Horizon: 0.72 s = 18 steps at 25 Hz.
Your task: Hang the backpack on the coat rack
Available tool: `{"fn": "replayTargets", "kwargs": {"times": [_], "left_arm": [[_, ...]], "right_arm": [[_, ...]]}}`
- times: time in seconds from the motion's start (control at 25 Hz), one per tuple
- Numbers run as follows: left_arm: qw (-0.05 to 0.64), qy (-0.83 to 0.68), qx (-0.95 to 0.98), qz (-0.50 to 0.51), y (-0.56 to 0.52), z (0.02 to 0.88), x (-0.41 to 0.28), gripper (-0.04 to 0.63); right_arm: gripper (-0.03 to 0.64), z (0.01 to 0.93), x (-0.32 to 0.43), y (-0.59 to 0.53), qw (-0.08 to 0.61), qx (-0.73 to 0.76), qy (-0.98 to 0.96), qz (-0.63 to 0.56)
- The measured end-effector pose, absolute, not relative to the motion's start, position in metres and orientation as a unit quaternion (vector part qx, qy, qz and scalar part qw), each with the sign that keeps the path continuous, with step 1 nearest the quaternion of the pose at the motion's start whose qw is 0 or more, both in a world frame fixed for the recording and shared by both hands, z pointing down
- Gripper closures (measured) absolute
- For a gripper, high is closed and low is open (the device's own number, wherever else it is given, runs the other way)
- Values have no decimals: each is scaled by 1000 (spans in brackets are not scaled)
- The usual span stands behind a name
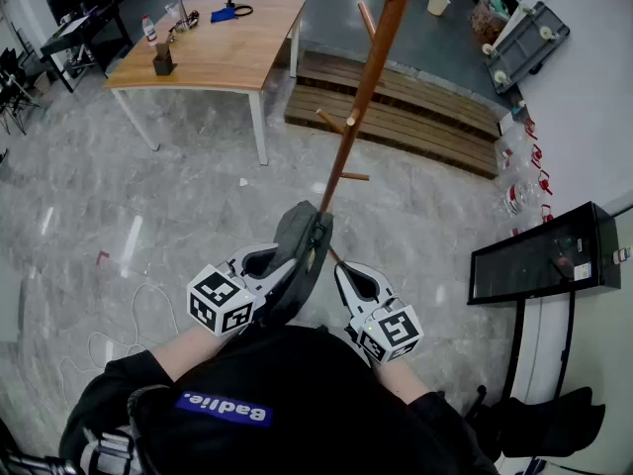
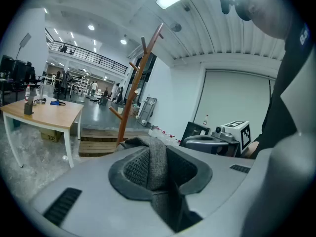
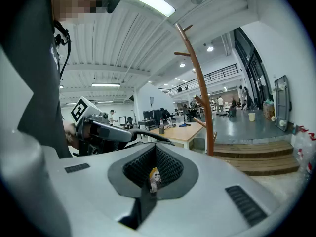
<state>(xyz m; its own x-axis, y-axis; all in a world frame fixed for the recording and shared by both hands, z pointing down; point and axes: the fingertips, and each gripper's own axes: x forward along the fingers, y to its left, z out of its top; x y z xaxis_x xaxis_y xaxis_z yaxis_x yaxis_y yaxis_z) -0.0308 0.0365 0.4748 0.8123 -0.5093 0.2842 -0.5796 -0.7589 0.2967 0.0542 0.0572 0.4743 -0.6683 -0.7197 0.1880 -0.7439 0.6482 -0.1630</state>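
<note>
Your left tongs (image 2: pixel 158 154) clamp the soft, limp backpack (image 1: pixel 307 240); your right tongs (image 3: pixel 156 157) are pinched shut on a small pale tag (image 3: pixel 154 177). You'd do better gripping a strap.

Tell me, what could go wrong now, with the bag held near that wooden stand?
The left gripper pinches only a fold of the backpack and its grey fabric; the weight might pull it free.
The right gripper nips just a small yellowish piece, a weak hold that could slip.
The coat rack is a slender pole; a bump while hooking might tip it.
</note>
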Motion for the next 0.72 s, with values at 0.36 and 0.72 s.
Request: {"fn": "replayTargets", "kwargs": {"times": [0.36, 0.72], "left_arm": [[188, -296, 932, 94, 36, 476, -30, 492], [189, -318, 924, 97, 26, 481, -28, 492]], "right_arm": [[612, 476, 54, 56, 54, 399, -908, 115], [612, 475, 65, 55, 37, 384, -915, 118]]}}
